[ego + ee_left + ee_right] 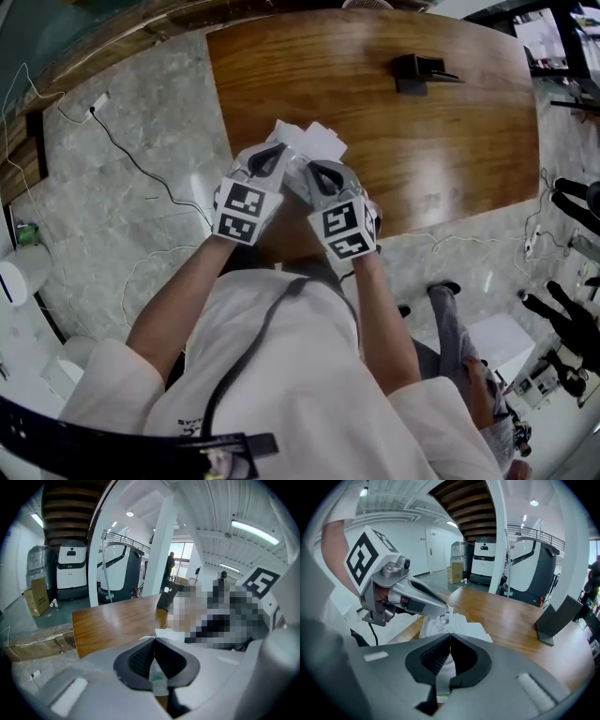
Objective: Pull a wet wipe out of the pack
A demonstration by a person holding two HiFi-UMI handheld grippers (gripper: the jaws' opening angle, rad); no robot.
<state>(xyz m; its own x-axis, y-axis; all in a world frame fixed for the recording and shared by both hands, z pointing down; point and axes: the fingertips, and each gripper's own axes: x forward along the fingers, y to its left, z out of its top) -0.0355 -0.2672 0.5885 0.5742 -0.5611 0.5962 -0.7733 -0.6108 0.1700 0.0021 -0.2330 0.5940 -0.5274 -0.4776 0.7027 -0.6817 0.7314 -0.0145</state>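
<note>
Grey marble flooring surrounds a polished brown wooden desk. Over the desk's near edge, the left gripper is clenched on the wet wipe pack, pinching a thin white flap with a green mark. The right gripper is clamped on soft white sheet, probably the wet wipe; where it ends and the pack begins is unclear. Only the gripper views show these pinch points; the head view shows crumpled white beyond the jaw tips.

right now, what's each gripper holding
left gripper: closed on the wipe pack
right gripper: closed on the wipe pack too
</note>
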